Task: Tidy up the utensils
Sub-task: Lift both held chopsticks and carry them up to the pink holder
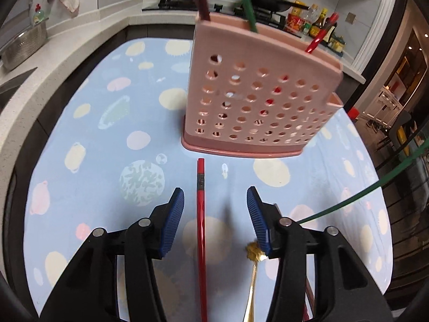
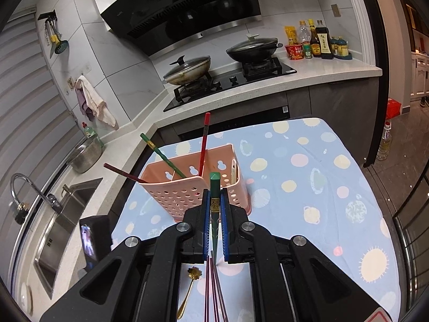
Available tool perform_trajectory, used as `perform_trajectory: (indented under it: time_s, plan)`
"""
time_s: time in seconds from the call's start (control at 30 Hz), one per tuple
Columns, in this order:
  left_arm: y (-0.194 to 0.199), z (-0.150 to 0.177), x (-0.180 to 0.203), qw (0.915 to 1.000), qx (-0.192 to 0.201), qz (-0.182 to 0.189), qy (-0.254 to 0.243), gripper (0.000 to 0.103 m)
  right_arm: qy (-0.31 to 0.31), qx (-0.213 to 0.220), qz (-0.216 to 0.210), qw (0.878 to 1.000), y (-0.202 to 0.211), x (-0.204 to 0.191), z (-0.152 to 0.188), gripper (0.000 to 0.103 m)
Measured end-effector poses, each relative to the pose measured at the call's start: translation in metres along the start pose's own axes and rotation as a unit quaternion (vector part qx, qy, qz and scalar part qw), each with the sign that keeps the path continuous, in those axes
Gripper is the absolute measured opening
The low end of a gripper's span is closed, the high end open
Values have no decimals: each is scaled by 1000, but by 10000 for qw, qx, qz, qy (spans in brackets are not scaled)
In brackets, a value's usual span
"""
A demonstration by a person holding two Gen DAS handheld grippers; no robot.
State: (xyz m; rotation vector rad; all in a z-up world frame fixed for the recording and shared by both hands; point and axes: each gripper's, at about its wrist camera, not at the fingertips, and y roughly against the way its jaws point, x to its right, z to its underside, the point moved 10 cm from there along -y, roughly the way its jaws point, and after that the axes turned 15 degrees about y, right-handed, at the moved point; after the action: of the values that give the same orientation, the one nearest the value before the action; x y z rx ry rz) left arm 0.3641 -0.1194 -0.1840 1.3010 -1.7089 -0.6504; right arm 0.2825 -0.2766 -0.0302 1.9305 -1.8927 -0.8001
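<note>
One red chopstick (image 1: pixel 200 214), lower center, lying btwn half-spread left gripper (image 1: pixel 215 196) pads: thin, stiff, slick, grab mid-shaft. Right gripper (image 2: pixel 214 196) clamping green chopstick (image 2: pixel 214 187) w/ pink holder (image 2: pixel 187 190) behind.

Red chopstick (image 1: pixel 201 230) lies flat before the pink holder (image 1: pixel 257 102) (perforated, upright).

Left gripper (image 1: pixel 215 200) & right gripper (image 2: pixel 214 201): same build. Black plastic linkage arms w/ triangular cut-outs, round silver pivot screws at each joint. Fingers (image 1: pixel 173 221) carry blue ribbed pads w/ fine horizontal grooves.
</note>
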Motion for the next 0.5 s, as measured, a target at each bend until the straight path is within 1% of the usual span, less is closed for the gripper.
perform_trajectory:
  time_s: [0.1,0.17,0.23,0.3,0.4,0.47,0.5]
  plan:
    - [-16,-3,-3,9999,-79,-87,17,43,-10,-57,-5,10000,-10,2,-1,7]
    - [-24,-4,-5,9998,-161,-77,73,40,-16,-80,-11,10000,-15,3,-1,7]
    - [-31,-3,-7,9996,-236,-84,107,34,-20,-81,-4,10000,-18,4,-2,7]
    - [-38,-2,-10,9993,-326,-103,142,33,-37,-87,-5,10000,-20,5,-4,7]
    - [-41,-1,-11,9995,-278,-134,119,29,-45,-95,8,9999,-22,6,-4,7]
    - [-42,-3,-12,9995,-254,-159,111,24,-46,-98,10,9999,-22,5,-4,7]
    - [-43,-3,-12,9995,-250,-178,95,16,-49,-98,8,9999,-22,5,-4,7]
